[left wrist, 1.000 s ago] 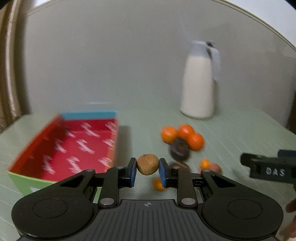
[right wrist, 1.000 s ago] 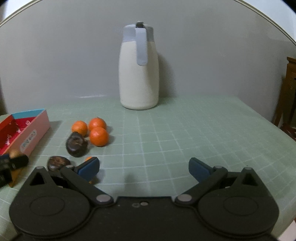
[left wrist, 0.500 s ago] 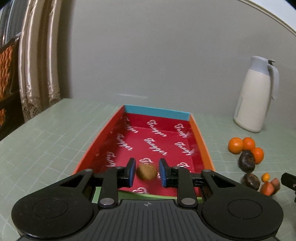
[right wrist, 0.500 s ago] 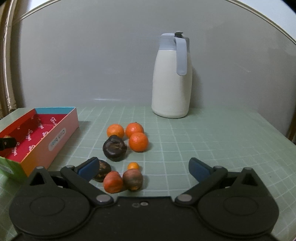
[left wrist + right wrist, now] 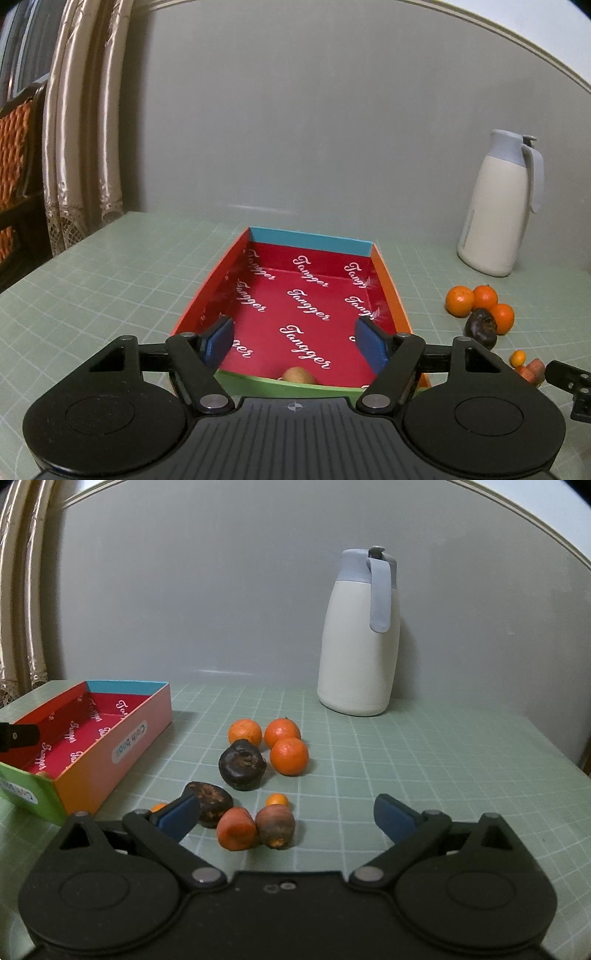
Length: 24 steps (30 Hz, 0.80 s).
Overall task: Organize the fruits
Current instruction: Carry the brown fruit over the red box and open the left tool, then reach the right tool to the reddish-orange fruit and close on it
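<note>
My left gripper (image 5: 295, 341) is open and empty above the near end of the red box (image 5: 306, 236). A brown fruit (image 5: 298, 374) lies inside the box by its near green wall. My right gripper (image 5: 286, 812) is open and empty just behind a cluster of fruit on the table: three oranges (image 5: 289, 756), two dark fruits (image 5: 242, 763), an orange-red fruit (image 5: 236, 829), a brownish fruit (image 5: 276, 826) and a tiny orange one (image 5: 277, 799). The box also shows in the right wrist view (image 5: 142, 731), with part of the left gripper over it.
A white jug with a grey-blue lid (image 5: 360, 635) stands at the back of the green gridded table (image 5: 424, 746). Curtains (image 5: 74, 129) and a chair (image 5: 18, 155) are off the table's left edge. The oranges also show in the left wrist view (image 5: 480, 301).
My left gripper carried the brown fruit from the fruit cluster over the box, opened and let it go; it now lies in the box. My right gripper swung left toward the fruit cluster.
</note>
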Each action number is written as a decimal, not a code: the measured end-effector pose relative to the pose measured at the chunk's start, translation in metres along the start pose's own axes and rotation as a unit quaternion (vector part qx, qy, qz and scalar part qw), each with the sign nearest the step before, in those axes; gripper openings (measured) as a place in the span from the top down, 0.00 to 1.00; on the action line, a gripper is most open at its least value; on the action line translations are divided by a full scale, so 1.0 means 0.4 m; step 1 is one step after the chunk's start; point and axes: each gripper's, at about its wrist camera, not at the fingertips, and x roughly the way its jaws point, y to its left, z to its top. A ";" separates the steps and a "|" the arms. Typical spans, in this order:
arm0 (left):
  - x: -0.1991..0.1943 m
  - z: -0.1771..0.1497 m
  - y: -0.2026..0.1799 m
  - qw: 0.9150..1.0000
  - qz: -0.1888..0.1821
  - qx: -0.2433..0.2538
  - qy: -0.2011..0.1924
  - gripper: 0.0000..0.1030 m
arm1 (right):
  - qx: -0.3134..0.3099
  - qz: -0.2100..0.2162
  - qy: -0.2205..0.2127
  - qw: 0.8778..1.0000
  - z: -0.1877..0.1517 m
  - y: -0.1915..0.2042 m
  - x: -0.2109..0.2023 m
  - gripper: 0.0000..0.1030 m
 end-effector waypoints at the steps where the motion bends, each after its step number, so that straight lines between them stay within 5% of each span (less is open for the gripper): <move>1: -0.001 0.000 0.002 1.000 0.001 -0.001 0.000 0.30 | -0.001 0.006 0.000 1.000 -0.001 -0.001 -0.002 0.12; 6: -0.002 0.000 0.006 1.000 0.004 -0.005 0.000 0.30 | -0.023 0.035 0.015 0.999 -0.009 0.019 -0.001 0.30; 11: -0.001 0.001 0.014 1.000 0.009 -0.006 0.000 0.30 | -0.038 0.050 0.031 0.998 -0.013 0.050 0.010 0.31; 16: -0.003 0.000 0.041 1.000 0.023 -0.010 0.001 0.30 | -0.027 0.051 0.051 0.997 -0.011 0.059 0.030 0.44; 24: -0.044 -0.033 0.057 1.000 0.015 0.016 0.002 0.30 | -0.019 0.049 0.077 0.996 -0.017 0.072 0.055 0.52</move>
